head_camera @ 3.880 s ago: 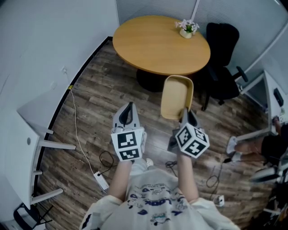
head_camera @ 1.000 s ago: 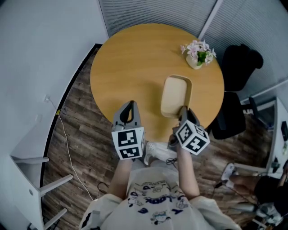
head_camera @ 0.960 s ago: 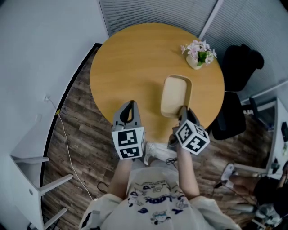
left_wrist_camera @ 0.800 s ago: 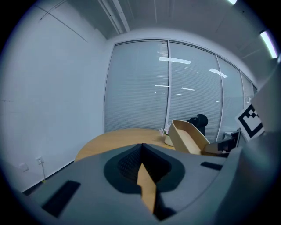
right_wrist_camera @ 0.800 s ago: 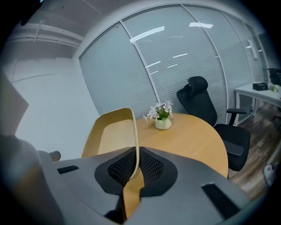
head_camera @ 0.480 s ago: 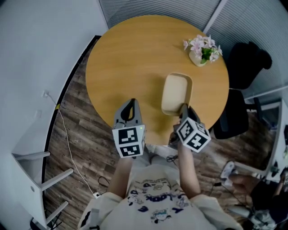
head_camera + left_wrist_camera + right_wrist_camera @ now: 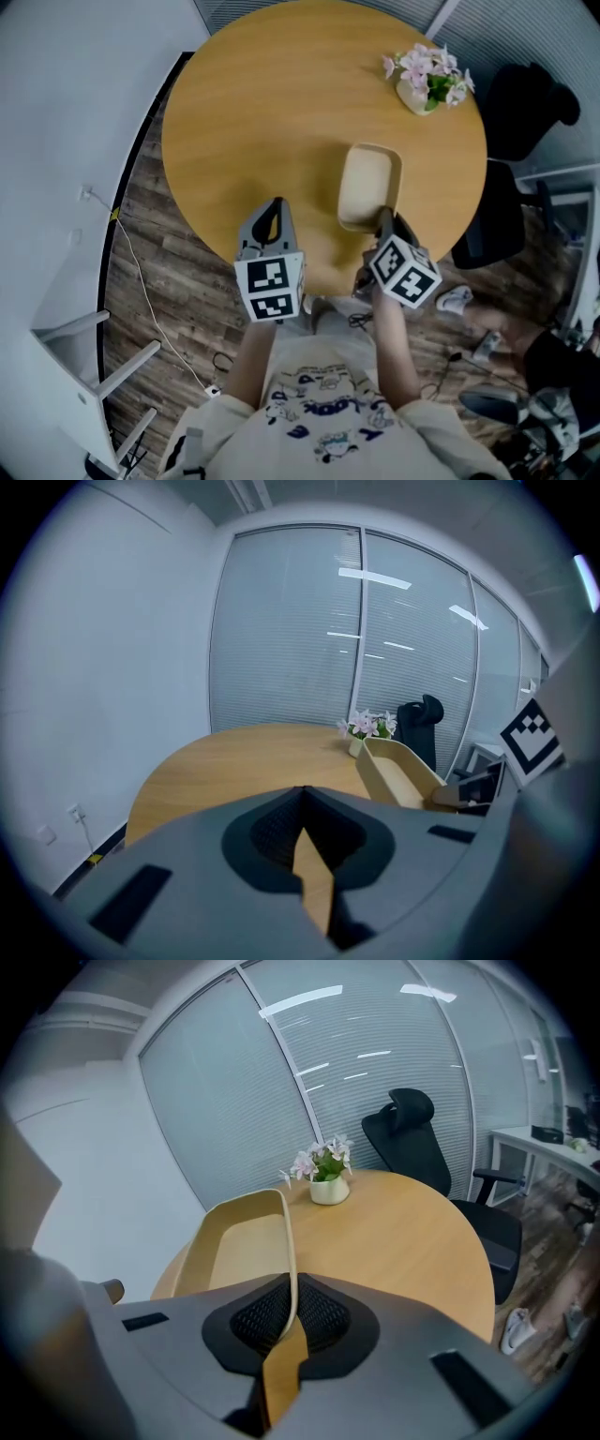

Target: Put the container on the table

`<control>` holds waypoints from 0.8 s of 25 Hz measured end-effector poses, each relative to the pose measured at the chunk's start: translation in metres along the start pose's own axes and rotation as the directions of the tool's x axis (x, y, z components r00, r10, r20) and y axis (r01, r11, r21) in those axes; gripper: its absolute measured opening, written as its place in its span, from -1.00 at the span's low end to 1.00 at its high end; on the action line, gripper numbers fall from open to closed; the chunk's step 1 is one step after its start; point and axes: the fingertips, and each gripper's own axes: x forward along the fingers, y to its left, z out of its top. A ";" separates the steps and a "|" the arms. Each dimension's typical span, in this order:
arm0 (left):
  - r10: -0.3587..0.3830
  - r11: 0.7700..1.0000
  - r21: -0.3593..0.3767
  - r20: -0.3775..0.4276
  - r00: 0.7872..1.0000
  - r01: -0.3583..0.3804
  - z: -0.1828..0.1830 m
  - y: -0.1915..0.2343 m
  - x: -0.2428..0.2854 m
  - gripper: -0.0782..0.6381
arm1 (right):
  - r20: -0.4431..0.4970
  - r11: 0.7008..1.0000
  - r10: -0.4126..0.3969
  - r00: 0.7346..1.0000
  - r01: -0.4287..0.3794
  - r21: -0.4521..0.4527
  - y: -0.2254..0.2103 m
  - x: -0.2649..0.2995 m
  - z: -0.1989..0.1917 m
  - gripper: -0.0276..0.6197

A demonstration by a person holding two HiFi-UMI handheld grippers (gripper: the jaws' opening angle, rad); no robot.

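A beige oblong container (image 7: 367, 184) hangs over the near right part of the round wooden table (image 7: 272, 103). My right gripper (image 7: 384, 218) is shut on the container's near rim, and in the right gripper view that rim (image 7: 287, 1241) runs straight into the closed jaws of the right gripper (image 7: 289, 1285). Whether the container's bottom touches the tabletop cannot be told. My left gripper (image 7: 273, 210) is shut and holds nothing, over the table's near edge to the left of the container. The left gripper view shows the left gripper (image 7: 302, 795) and the container (image 7: 398, 772) at its right.
A small pot of pink flowers (image 7: 427, 79) stands at the table's far right. A black office chair (image 7: 523, 141) is beside the table on the right. White furniture legs (image 7: 103, 366) and a cable (image 7: 150, 291) are on the wood floor at the left.
I have come closer to the table. Both grippers and the container now reach further over the tabletop. The right gripper's hold on the container is unchanged.
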 end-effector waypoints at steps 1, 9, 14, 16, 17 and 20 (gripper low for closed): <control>-0.006 1.000 0.001 -0.010 1.000 0.006 -0.002 0.000 0.005 -0.77 | -0.009 1.000 -0.008 1.000 0.008 0.003 -0.001 0.004 -0.002 -0.86; -0.057 0.998 0.008 -0.086 0.995 0.058 -0.021 -0.001 0.037 -0.77 | -0.080 0.998 -0.062 0.995 0.063 0.010 -0.011 0.031 -0.027 -0.86; -0.082 0.997 0.004 -0.133 0.988 0.083 -0.039 -0.003 0.051 -0.77 | -0.114 0.996 -0.090 0.989 0.093 0.013 -0.017 0.043 -0.042 -0.86; -0.091 0.996 0.001 -0.152 0.984 0.092 -0.047 -0.004 0.055 -0.77 | -0.129 0.994 -0.102 0.986 0.105 0.016 -0.020 0.046 -0.048 -0.86; -0.095 0.995 0.000 -0.161 0.982 0.097 -0.051 -0.004 0.057 -0.77 | -0.136 0.994 -0.108 0.985 0.111 0.018 -0.021 0.047 -0.052 -0.86; -0.106 0.994 0.000 -0.187 0.977 0.108 -0.061 -0.005 0.061 -0.77 | -0.155 0.992 -0.122 0.980 0.127 0.024 -0.025 0.052 -0.062 -0.86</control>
